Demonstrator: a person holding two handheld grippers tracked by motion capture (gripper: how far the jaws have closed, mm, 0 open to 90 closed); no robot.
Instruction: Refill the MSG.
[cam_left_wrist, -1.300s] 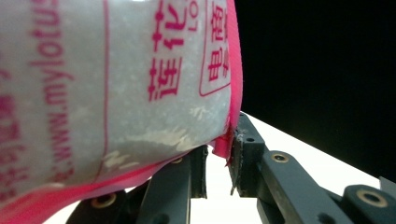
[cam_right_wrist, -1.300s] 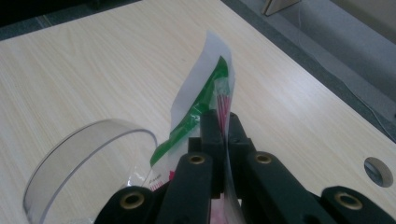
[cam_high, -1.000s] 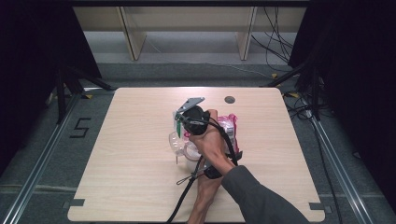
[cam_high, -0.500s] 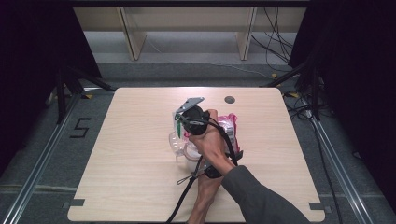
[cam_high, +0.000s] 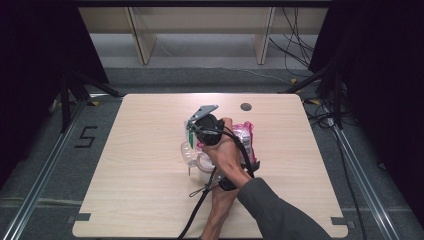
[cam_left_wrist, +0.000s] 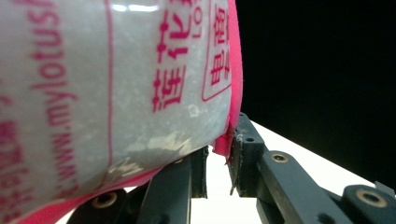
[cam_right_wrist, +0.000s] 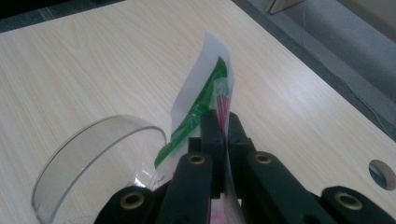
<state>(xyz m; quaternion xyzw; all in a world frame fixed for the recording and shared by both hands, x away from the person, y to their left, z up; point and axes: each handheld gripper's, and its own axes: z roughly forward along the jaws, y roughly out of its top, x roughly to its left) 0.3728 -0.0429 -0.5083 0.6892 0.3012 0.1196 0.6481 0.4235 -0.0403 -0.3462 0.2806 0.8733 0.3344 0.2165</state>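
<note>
Right now your right gripper (cam_right_wrist: 223, 122) has its jaws pressed flat together on the top edge of a clear packet (cam_right_wrist: 201, 103) with a green strip and red print — the film stands up between the pads and rises past their tips. Just to the left of those jaws, and a little nearer the camera, sits a clear round container (cam_right_wrist: 88, 158), open side up on the wooden table (cam_right_wrist: 93, 60); the packet's lower part hangs beside its rim.

Your left gripper (cam_left_wrist: 218, 161) has its jaws nearly together, with the pink seam of a pink-edged bag (cam_left_wrist: 116, 84) pinched between them. The bag's pale, printed body bulges up and to the left of the jaws, close against the lens.

From the high view, both grippers sit bunched together near the table's middle — your hand (cam_high: 225, 155) over them, the container at their left, the pink bag at their right.
</note>
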